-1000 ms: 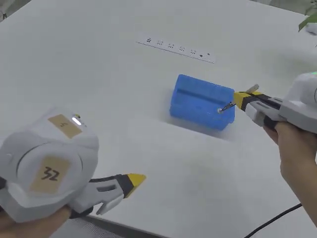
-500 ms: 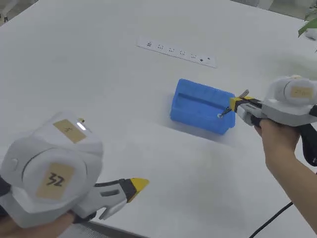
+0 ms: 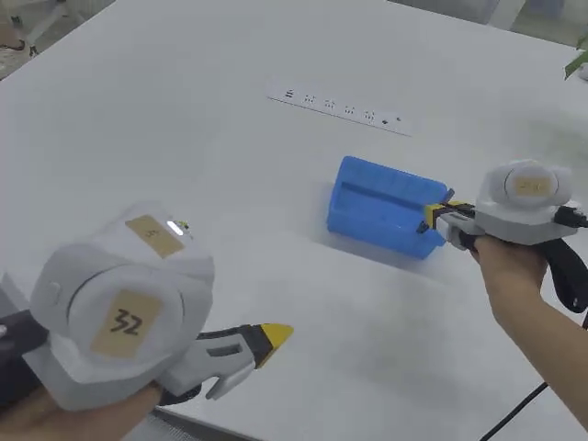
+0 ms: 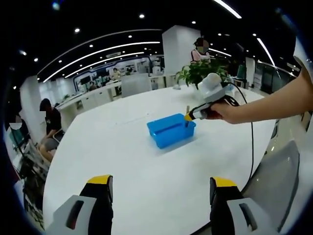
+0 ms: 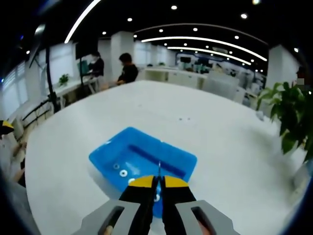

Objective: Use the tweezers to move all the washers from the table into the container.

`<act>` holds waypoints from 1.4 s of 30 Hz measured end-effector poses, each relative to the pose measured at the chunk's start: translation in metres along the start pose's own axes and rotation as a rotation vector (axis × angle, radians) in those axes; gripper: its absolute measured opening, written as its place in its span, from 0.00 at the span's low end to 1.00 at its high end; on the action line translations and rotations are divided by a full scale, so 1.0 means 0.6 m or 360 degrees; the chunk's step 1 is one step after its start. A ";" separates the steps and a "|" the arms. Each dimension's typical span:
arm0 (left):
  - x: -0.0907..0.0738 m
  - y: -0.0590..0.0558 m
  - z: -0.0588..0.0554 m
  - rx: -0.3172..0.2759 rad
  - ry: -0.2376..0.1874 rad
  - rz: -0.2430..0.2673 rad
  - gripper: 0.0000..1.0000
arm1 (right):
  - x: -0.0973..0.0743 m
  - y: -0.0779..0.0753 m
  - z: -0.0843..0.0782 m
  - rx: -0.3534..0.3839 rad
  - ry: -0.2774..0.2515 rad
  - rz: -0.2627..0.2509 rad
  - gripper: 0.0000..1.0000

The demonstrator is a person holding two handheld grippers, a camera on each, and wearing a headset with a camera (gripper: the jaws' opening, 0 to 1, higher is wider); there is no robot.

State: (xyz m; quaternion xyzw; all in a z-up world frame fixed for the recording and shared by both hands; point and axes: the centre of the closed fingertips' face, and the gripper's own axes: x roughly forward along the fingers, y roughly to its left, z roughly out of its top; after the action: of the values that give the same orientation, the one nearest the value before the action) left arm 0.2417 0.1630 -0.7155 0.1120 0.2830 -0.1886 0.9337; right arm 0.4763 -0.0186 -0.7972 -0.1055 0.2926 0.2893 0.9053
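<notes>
Blue container [image 5: 142, 164] holds two washers [image 5: 123, 173]. Right gripper [image 5: 157, 184] clamped on tweezers [image 5: 159, 169], tips above container; left gripper [image 4: 161, 180] gaping, empty. Washers likely light, stiff, slippery: pinch ring edge through hole.

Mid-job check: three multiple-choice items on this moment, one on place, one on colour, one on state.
1. The tip of the tweezers is: A over the container; B over bare table; C off the bench.
2. The container is: A red; B blue; C green.
3. The left gripper is: A open; B shut empty; C shut on tweezers.
Answers: A, the right gripper view shows the tip above the container's interior; B, its walls are blue; A, its jaws stand wide apart with nothing between.
</notes>
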 end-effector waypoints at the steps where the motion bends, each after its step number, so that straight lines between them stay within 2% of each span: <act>1: 0.000 -0.001 0.001 0.0009 0.0001 -0.0006 0.81 | -0.002 0.002 0.000 0.0006 -0.0001 0.0002 0.01; 4: 0.001 -0.005 0.009 0.0035 -0.0011 -0.0032 0.78 | -0.002 0.005 0.000 0.0037 -0.0004 0.0015 0.02; 7: 0.003 -0.007 0.028 0.0061 -0.0043 -0.0070 0.75 | -0.002 0.002 0.001 0.0031 0.0005 0.0007 0.02; 9: 0.004 -0.005 0.054 0.0085 -0.0100 -0.0096 0.72 | -0.011 0.004 0.012 0.0006 -0.0019 0.0014 0.02; 10: 0.004 -0.005 0.060 0.0089 -0.0112 -0.0102 0.70 | -0.015 0.004 0.017 0.0004 -0.0029 0.0008 0.02; 12: 0.005 -0.005 0.086 0.0102 -0.0169 -0.0146 0.66 | -0.040 0.014 0.042 -0.0025 -0.0115 0.0013 0.02; 14: 0.006 -0.014 0.113 0.0096 -0.0236 -0.0242 0.57 | -0.070 0.019 0.065 -0.0042 -0.0200 0.0034 0.02; 15: 0.007 -0.019 0.128 0.0071 -0.0275 -0.0300 0.53 | -0.082 0.029 0.077 -0.0044 -0.0249 0.0078 0.02; 17: 0.006 -0.031 0.151 0.0009 -0.0343 -0.0412 0.47 | -0.105 0.042 0.087 -0.0082 -0.0288 0.0102 0.02; 18: 0.009 -0.036 0.161 -0.0008 -0.0358 -0.0476 0.46 | -0.122 0.052 0.094 -0.0094 -0.0323 0.0119 0.01; 19: 0.011 -0.038 0.168 -0.0004 -0.0367 -0.0503 0.44 | -0.140 0.074 0.101 -0.0085 -0.0358 0.0186 0.01; 20: 0.013 -0.042 0.184 -0.0011 -0.0409 -0.0553 0.43 | -0.150 0.084 0.104 -0.0067 -0.0381 0.0220 0.01; 21: 0.013 -0.047 0.193 -0.0016 -0.0426 -0.0602 0.41 | -0.165 0.101 0.105 -0.0074 -0.0399 0.0270 0.01; 24: 0.012 -0.072 0.219 0.0002 -0.0430 -0.0800 0.32 | -0.187 0.128 0.097 -0.0097 -0.0384 0.0346 0.02; 26: 0.014 -0.083 0.233 0.0031 -0.0446 -0.0881 0.31 | -0.205 0.151 0.091 -0.0120 -0.0380 0.0423 0.01; 30: 0.023 -0.100 0.239 0.0086 -0.0408 -0.1020 0.28 | -0.238 0.194 0.083 -0.0175 -0.0356 0.0594 0.01; 31: 0.025 -0.104 0.241 0.0100 -0.0408 -0.1052 0.27 | -0.243 0.196 0.085 -0.0168 -0.0370 0.0601 0.01; 33: 0.029 -0.112 0.244 0.0090 -0.0402 -0.1120 0.24 | -0.254 0.211 0.077 -0.0211 -0.0347 0.0674 0.01; 34: 0.032 -0.115 0.246 0.0094 -0.0407 -0.1150 0.22 | -0.258 0.216 0.069 -0.0216 -0.0302 0.0682 0.02; 35: 0.039 -0.117 0.245 0.0082 -0.0395 -0.1170 0.19 | -0.262 0.222 0.067 -0.0227 -0.0299 0.0681 0.02; 36: 0.041 -0.121 0.243 0.0088 -0.0382 -0.1194 0.17 | -0.269 0.235 0.061 -0.0269 -0.0291 0.0725 0.02; 37: 0.041 -0.130 0.241 0.0118 -0.0382 -0.1249 0.16 | -0.273 0.244 0.053 -0.0298 -0.0259 0.0754 0.02; 39: 0.040 -0.145 0.239 0.0150 -0.0381 -0.1333 0.13 | -0.275 0.250 0.046 -0.0341 -0.0241 0.0750 0.02; 42: 0.038 -0.167 0.229 0.0245 -0.0334 -0.1431 0.12 | -0.280 0.262 0.039 -0.0360 -0.0220 0.0791 0.02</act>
State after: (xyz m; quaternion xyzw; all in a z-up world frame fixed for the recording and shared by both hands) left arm 0.2843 0.0224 -0.6270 0.0276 0.1926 -0.6052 0.7719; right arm 0.2841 0.0396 -0.6827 -0.1108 0.2130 0.5399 0.8068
